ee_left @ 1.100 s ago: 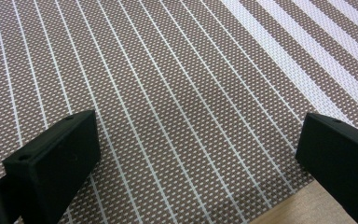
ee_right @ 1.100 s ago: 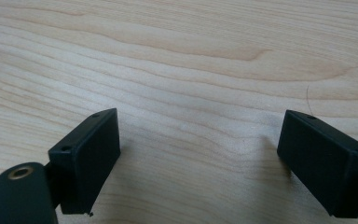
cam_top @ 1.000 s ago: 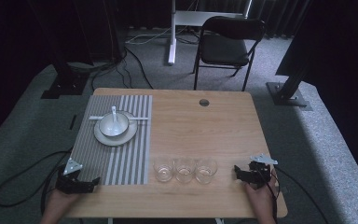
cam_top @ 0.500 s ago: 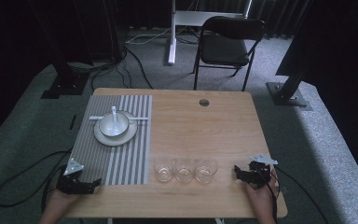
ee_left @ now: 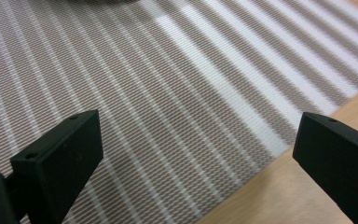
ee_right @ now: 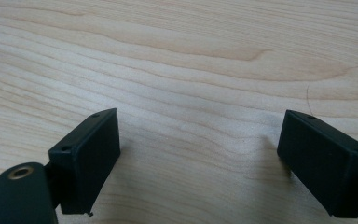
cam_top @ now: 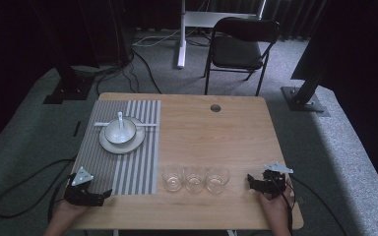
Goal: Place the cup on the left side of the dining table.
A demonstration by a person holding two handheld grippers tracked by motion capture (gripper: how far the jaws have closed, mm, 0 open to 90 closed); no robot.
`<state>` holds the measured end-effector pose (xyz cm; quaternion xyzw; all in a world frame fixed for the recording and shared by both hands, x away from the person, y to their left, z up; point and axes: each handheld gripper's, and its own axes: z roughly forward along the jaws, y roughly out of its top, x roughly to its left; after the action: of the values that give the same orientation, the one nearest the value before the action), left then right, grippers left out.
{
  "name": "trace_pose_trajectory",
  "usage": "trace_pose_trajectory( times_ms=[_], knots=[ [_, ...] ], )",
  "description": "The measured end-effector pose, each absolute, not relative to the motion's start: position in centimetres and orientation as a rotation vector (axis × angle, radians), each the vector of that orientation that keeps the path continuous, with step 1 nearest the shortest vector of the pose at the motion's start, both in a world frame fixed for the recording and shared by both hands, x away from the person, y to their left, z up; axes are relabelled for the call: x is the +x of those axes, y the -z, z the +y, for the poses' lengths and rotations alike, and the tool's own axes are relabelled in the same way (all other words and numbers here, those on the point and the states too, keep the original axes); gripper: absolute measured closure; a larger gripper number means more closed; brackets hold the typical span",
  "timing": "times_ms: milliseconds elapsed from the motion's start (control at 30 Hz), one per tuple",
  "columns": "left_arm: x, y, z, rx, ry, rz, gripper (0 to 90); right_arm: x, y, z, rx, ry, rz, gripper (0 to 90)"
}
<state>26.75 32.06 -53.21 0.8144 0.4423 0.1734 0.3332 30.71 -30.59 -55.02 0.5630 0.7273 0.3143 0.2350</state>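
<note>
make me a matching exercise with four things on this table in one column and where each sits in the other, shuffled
Things
1. white round bowl
2. three clear drinking glasses
3. left gripper
4. right gripper

Places
A. on bare wood near the table's right front corner
B. on the pale round plate
C. at the front edge of the grey striped woven placemat
D. in a row on bare wood right of the placemat

Pairs: 1-B, 2-D, 3-C, 4-A

Left gripper (cam_top: 102,195) at table's (cam_top: 216,128) near-left corner, jaws wide apart, held by left hand (cam_top: 66,212), right gripper (cam_top: 251,180) at near-right corner, jaws wide apart, right hand (cam_top: 275,206) behind
</note>
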Motion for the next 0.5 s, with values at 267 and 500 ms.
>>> trace_pose_trajectory(
  times_ms=[267,500],
  knots=[
    [26.4,52.2,30.2,2.134,-0.478,1.080,2.0,30.7,55.0,-30.6,1.545,-0.862,1.996,12.5],
    [26.5,52.2,28.8,2.168,-0.451,1.033,2.0,30.7,55.0,-30.6,1.545,-0.862,1.996,12.5]
  ],
)
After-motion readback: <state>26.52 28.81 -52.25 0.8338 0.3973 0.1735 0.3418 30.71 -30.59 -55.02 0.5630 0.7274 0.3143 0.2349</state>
